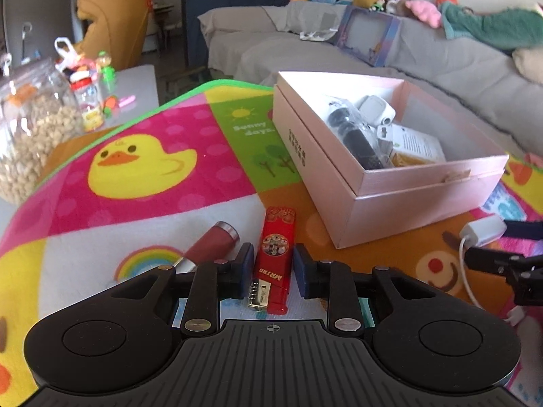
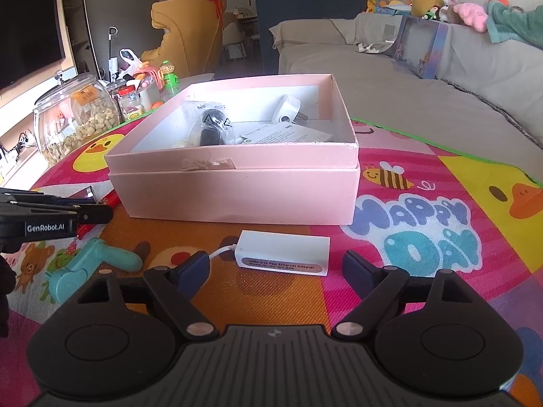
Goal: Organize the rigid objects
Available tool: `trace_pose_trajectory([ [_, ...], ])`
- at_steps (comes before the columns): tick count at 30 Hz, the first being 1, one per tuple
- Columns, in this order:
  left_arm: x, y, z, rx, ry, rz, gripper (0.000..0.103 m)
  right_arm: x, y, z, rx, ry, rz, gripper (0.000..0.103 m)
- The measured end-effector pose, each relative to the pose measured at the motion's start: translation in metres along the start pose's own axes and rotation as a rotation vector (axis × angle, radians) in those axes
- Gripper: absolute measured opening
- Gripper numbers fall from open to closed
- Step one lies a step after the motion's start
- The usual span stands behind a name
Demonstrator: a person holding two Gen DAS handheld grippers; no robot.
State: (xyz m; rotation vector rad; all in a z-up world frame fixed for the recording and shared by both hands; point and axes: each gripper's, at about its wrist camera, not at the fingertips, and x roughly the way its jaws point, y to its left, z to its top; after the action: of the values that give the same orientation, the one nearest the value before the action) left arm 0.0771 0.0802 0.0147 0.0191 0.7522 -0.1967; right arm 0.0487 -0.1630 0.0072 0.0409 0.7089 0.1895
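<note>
In the left wrist view we see the left gripper point(image 1: 273, 268) low over the colourful cartoon-printed play mat point(image 1: 142, 183), its jaws narrowed around a red plastic lighter with a metal head point(image 1: 274, 264) that lies lengthwise in the lower centre of the frame. A thin gap shows on each side between the blue pads point(image 1: 300, 269) and the lighter, so we cannot tell whether it is actually gripped or merely framed. Just left of the lighter lies a dark red cylindrical tube with a silver end point(image 1: 210, 244), partly hidden behind the left finger. The open pink cardboard box point(image 1: 407, 200) sits in the right centre of the frame, holding a black cylindrical item in a clear wrapper point(image 1: 353, 135), a small white plug-like device point(image 1: 375, 108) and a printed leaflet point(image 1: 420, 142). In the right wrist view the right gripper point(image 2: 275, 269) has its jaws spread wide and holds nothing; a white rectangular Ethernet adapter with a short white cable point(image 2: 283, 252) lies on the mat between and just beyond the fingertips, untouched. The pink box fills the centre of that frame, directly behind the adapter. A teal plastic pistol-shaped object point(image 2: 91, 264) lies at lower left, and a clear glass jar of nuts point(image 2: 73, 115) stands at mid-left off the mat.
</note>
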Motion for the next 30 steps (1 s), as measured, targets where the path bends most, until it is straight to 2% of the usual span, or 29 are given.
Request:
trace_pose_trajectory([
  [5,-0.014,-0.003,-0.017,0.044,-0.034,-0.014,0.027,-0.005,-0.003,-0.002,0.015,-0.013,0.029,0.086],
  [10,-0.046,-0.011,-0.046,0.104,-0.040,-0.039,0.027,-0.012,-0.003,-0.007,-0.041,0.008,0.040,0.086],
  [16,-0.074,-0.006,-0.070,0.067,-0.031,-0.072,0.027,-0.029,-0.003,-0.017,-0.176,0.004,0.038,0.086],
  [21,-0.073,-0.005,-0.071,0.020,-0.051,-0.074,0.027,-0.014,-0.004,-0.006,-0.129,0.022,0.030,0.081],
  [25,-0.074,-0.007,-0.072,0.021,-0.055,-0.075,0.027,-0.001,-0.001,0.003,-0.115,0.025,0.008,0.080],
  [27,-0.075,-0.007,-0.073,0.017,-0.058,-0.080,0.027,0.003,0.000,0.005,-0.123,0.020,-0.001,0.077],
  [29,-0.075,-0.007,-0.074,0.010,-0.062,-0.081,0.027,0.005,0.001,0.006,-0.135,0.010,-0.013,0.064],
  [30,-0.075,-0.007,-0.074,0.007,-0.064,-0.080,0.027,0.004,0.002,0.007,-0.142,0.009,-0.009,0.062],
])
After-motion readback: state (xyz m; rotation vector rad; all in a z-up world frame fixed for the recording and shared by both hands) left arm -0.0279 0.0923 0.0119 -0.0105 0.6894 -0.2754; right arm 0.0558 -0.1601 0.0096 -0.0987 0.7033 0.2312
